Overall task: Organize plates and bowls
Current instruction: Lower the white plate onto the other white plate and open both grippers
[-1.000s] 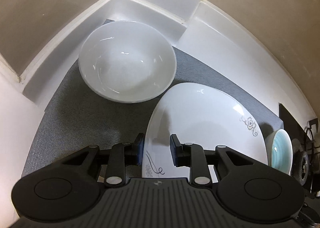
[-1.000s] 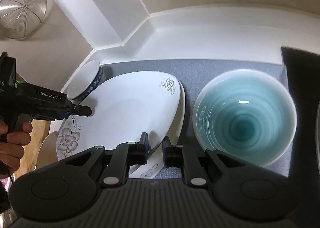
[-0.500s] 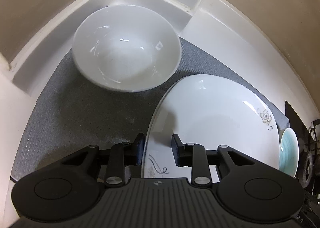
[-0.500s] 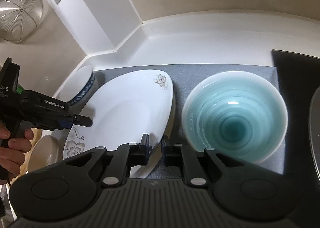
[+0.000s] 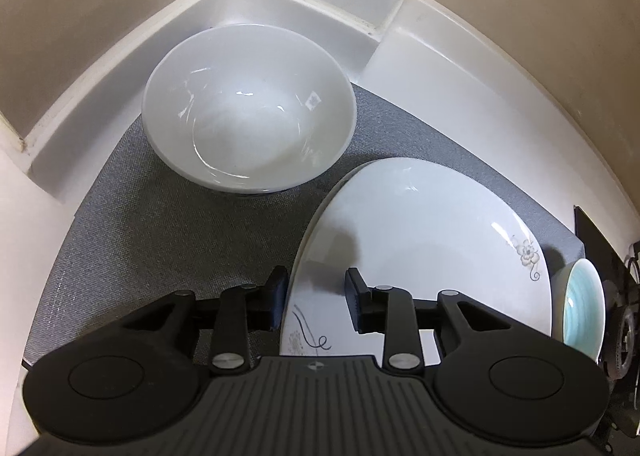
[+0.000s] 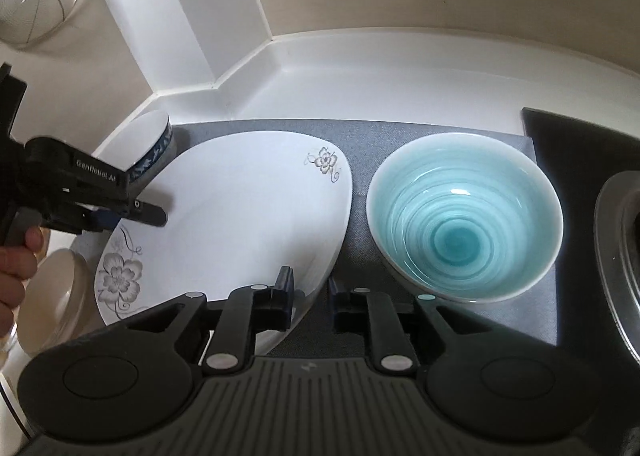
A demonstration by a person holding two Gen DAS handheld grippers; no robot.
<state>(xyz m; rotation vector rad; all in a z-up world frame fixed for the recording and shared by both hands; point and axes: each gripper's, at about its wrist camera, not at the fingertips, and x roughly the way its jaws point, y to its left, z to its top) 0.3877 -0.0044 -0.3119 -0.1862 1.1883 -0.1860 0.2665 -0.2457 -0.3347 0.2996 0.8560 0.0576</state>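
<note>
Resting on the grey mat [image 5: 152, 240] that covers the corner of the white bench [image 6: 400, 68], the large white squarish plate with grey flower prints [image 6: 240, 216] is the piece in hand: both tools straddle its rim from opposite sides. The left tool [image 5: 316, 298] stands with its jaws apart, one pad outside the plate's near edge and one over its face. The right tool [image 6: 310, 292] has its jaws narrowly apart across the opposite edge, not visibly pinching it. Toward the bench's back corner sits the wide white bowl [image 5: 248, 112], apart from the plate; the pale blue glazed bowl [image 6: 464, 216] sits just beside the plate's other side.

To do this step well, both tools should probably close firmly on the rim before any lift, and rise together so the glossy plate stays level. Keeping the plate clear of the blue bowl's rim matters, since the gap looks slim.
</note>
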